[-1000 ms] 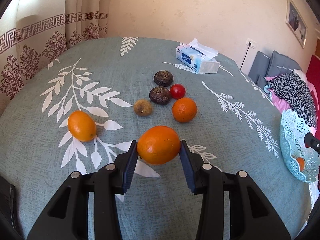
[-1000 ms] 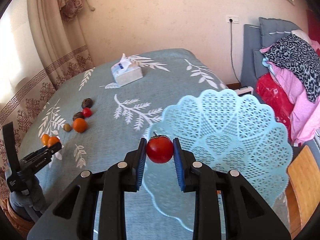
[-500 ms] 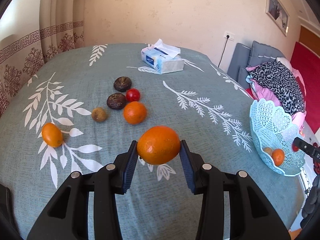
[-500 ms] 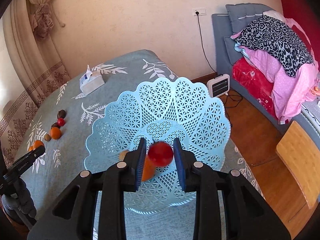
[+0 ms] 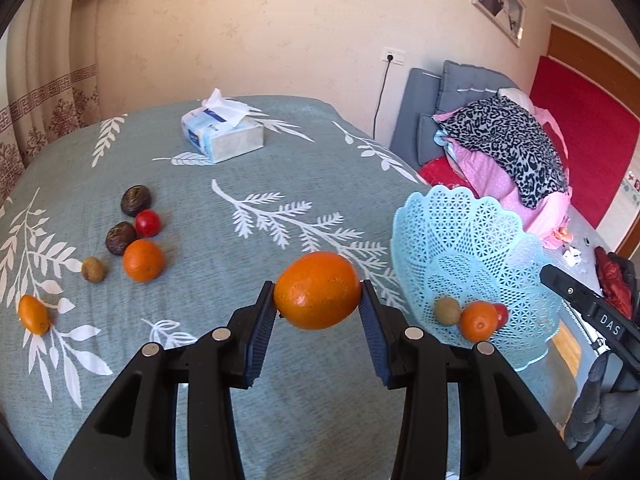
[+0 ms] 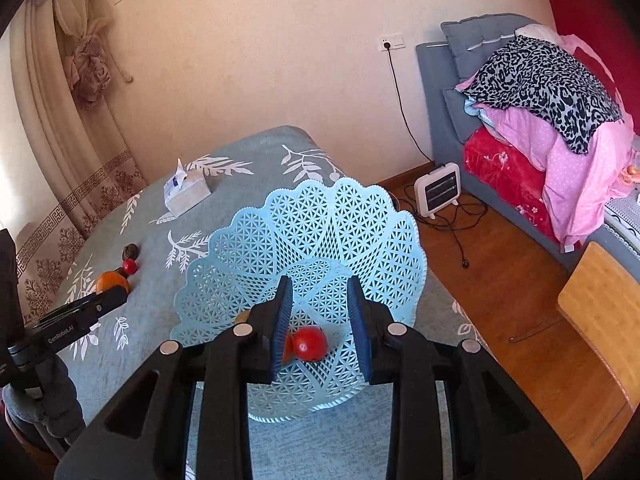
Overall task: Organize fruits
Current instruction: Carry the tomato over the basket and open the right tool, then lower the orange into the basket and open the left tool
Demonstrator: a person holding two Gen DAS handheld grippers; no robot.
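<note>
My left gripper [image 5: 318, 312] is shut on a large orange [image 5: 318, 290], held above the leaf-print tablecloth just left of the pale blue lattice basket [image 5: 460, 204]. A kiwi [image 5: 447, 311], a small orange [image 5: 478, 320] and a red tomato [image 5: 501, 314] lie in the basket. My right gripper [image 6: 319, 292] hangs over the basket [image 6: 340, 196] with its pads apart. The tomato [image 6: 309, 344] rests on the basket floor below them, touching neither pad. Loose on the cloth at the left are an orange [image 5: 143, 260], a tomato [image 5: 148, 223], a kiwi [image 5: 93, 269], two dark fruits [image 5: 136, 200] and a small orange [image 5: 34, 314].
A tissue box [image 5: 222, 136] stands at the back of the table. The basket sits near the table's right edge, with wooden floor, a small heater [image 6: 438, 190] with cables and a wooden seat [image 6: 600, 300] beyond it. A bed piled with clothes [image 6: 540, 80] lies at the right.
My left gripper carried the large orange to the right, up to the basket. My right gripper moved over the basket; the tomato left its pads and now lies inside.
</note>
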